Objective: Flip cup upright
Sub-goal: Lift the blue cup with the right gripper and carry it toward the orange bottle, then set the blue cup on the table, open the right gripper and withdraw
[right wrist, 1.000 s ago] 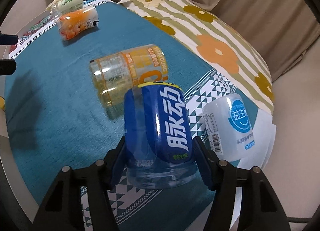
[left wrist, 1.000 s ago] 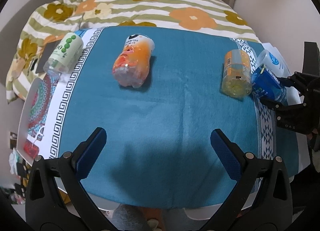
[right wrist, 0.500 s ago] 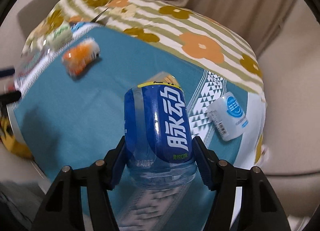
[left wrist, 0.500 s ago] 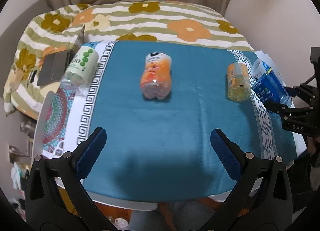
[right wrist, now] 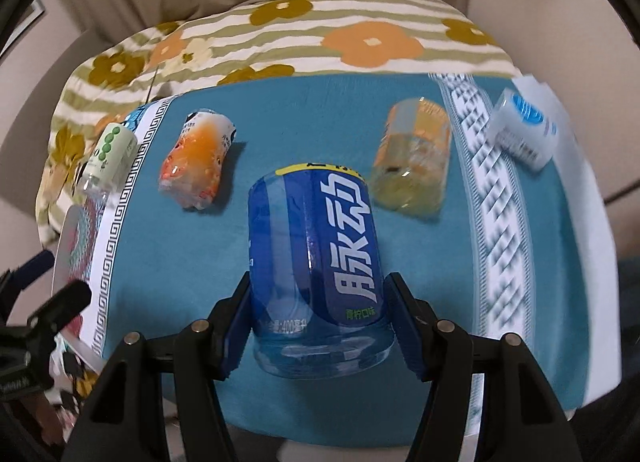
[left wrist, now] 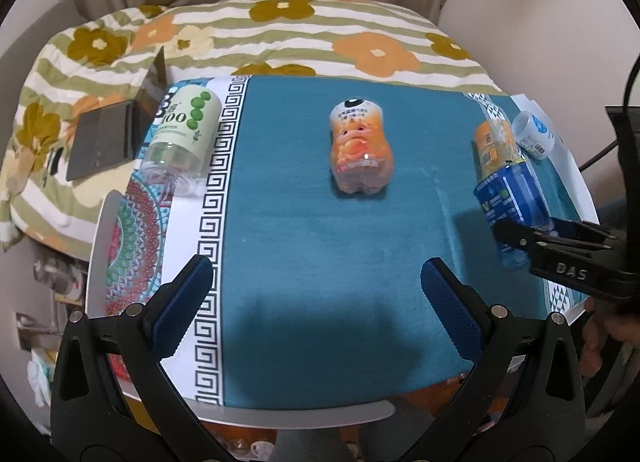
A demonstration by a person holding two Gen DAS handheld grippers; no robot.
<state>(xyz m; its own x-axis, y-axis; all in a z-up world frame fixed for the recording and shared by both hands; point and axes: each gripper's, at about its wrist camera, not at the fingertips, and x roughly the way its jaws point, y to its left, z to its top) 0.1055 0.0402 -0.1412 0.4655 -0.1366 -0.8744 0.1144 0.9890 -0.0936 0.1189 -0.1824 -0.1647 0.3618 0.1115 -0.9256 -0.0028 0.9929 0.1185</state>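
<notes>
My right gripper [right wrist: 320, 326] is shut on a blue cup [right wrist: 316, 262] cut from a bottle, held in the air above the teal tablecloth [right wrist: 280, 190]. In the left wrist view the blue cup [left wrist: 510, 202] hangs tilted at the right, clamped in the right gripper [left wrist: 532, 238]. My left gripper [left wrist: 316, 298] is open and empty above the near part of the cloth [left wrist: 320, 262]. An orange cup [left wrist: 360, 150], a yellow cup [left wrist: 494, 146], a green-dotted cup [left wrist: 180, 126] and a white cup [left wrist: 534, 134] lie on their sides.
A flowered, striped quilt [left wrist: 280, 38] lies behind the table. A dark laptop-like object [left wrist: 112, 130] rests on it at the left. The round table's edge [left wrist: 312, 414] runs near the left gripper. Walls and a curtain stand behind.
My right gripper has lifted the blue cup off the table and carried it toward the middle. The left gripper has pulled back and risen, so more of the table shows.
</notes>
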